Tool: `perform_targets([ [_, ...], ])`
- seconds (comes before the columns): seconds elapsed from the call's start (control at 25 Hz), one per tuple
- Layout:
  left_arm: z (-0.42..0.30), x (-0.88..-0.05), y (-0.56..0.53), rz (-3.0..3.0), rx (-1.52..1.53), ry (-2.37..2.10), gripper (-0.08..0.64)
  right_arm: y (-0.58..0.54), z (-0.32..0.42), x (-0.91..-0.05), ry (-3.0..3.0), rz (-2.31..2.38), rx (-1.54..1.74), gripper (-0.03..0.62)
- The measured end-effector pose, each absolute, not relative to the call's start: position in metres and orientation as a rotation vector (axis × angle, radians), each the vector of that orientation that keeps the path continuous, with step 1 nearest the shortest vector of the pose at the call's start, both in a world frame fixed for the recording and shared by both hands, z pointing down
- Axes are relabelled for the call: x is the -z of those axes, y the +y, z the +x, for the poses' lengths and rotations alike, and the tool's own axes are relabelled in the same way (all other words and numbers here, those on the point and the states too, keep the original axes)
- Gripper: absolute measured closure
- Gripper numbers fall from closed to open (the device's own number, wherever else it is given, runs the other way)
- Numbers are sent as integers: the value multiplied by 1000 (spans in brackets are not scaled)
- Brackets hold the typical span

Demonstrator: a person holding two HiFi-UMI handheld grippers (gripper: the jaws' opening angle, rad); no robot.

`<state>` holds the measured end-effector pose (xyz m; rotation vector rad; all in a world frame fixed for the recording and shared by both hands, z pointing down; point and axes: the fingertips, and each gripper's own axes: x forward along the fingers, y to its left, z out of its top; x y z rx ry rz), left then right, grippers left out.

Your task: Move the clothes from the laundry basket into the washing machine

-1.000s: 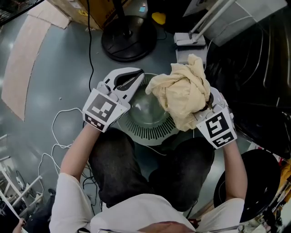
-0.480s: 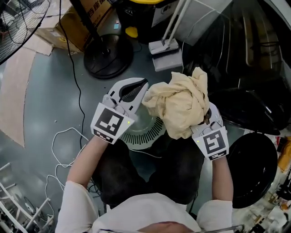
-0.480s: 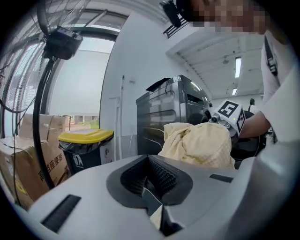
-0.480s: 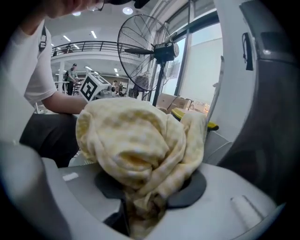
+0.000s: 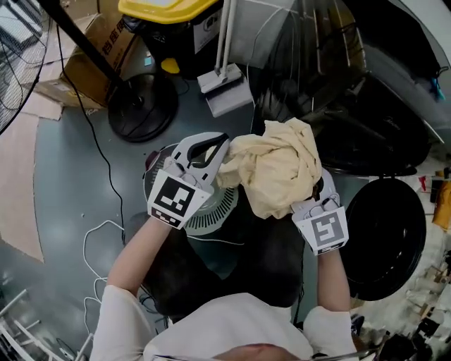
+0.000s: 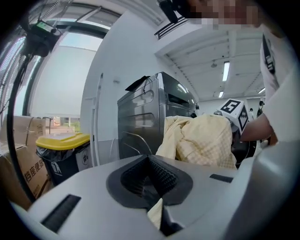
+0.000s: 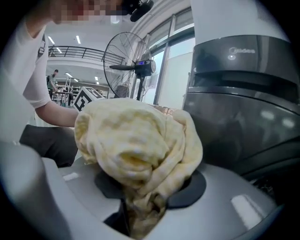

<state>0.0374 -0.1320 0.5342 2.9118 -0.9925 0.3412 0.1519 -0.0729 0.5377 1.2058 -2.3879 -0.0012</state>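
Observation:
A bunched pale yellow cloth hangs in the air between both grippers, above the grey ribbed laundry basket. My right gripper is shut on the cloth's right side, and in the right gripper view the cloth piles over its jaws. At the cloth's left edge my left gripper is shut, with a sliver of the cloth pinched between its jaws. The washing machine gapes dark at the upper right. Its round black door stands open at the right.
A black fan base and pole stand at the upper left, with a yellow-lidded bin and a cardboard box behind. A white dustpan lies ahead. White cables trail on the floor at the left.
Both grippers have risen with the cloth, away from the basket and nearer the washing machine. The head view has swung round, so the drum and its door now fill the right side.

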Motion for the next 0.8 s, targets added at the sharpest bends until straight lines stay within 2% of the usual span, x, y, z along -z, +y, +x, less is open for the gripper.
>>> perform_targets([
  [0.8, 162, -542, -101, 3038, -315, -621, 554, -33, 367, -532, -2012, 1942, 64, 402],
])
